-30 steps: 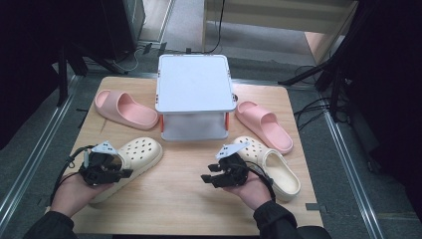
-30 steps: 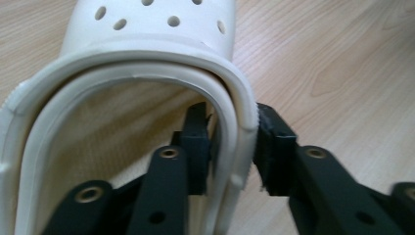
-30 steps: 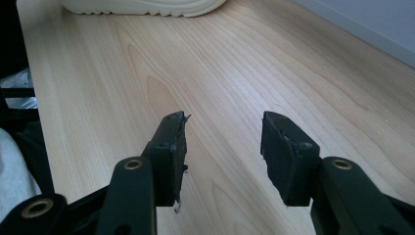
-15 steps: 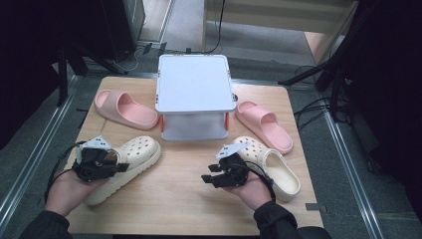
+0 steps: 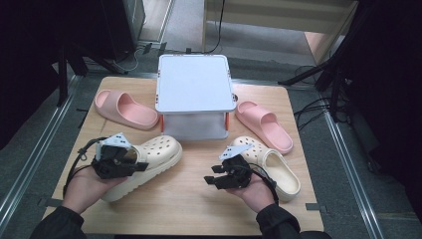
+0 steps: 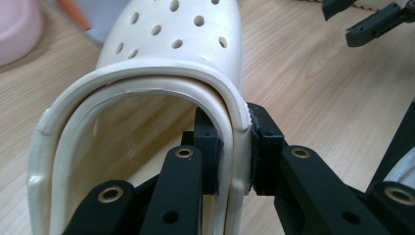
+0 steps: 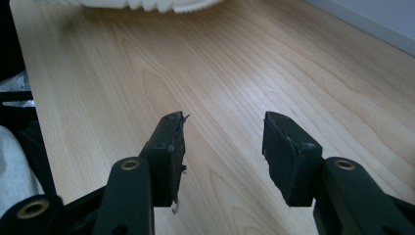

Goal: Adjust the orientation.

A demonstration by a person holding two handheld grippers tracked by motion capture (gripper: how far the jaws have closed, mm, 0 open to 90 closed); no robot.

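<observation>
A cream perforated clog [image 5: 157, 153] lies at the front left of the wooden table [image 5: 189, 199]. My left gripper [image 5: 133, 162] is shut on the rim of its heel opening. The jaws have just been closing, with the rim between them. In the left gripper view one pad sits inside the clog [image 6: 171, 44] and one outside, left gripper [image 6: 234, 147] pinching the wall. My right gripper [image 5: 211, 179] stands open above bare wood, jaws pointing left, beside the second cream clog [image 5: 276, 169]. In the right gripper view the right gripper [image 7: 222, 142] holds nothing.
A white box [image 5: 194, 94] on a stand sits at the table's middle back. One pink slide [image 5: 124, 109] lies at its left, another pink slide [image 5: 263, 124] at its right. Cables trail from both grippers.
My left gripper has risen and moved right with the clog's heel in it, and the clog has shifted toward the box. The right gripper has kept still.
</observation>
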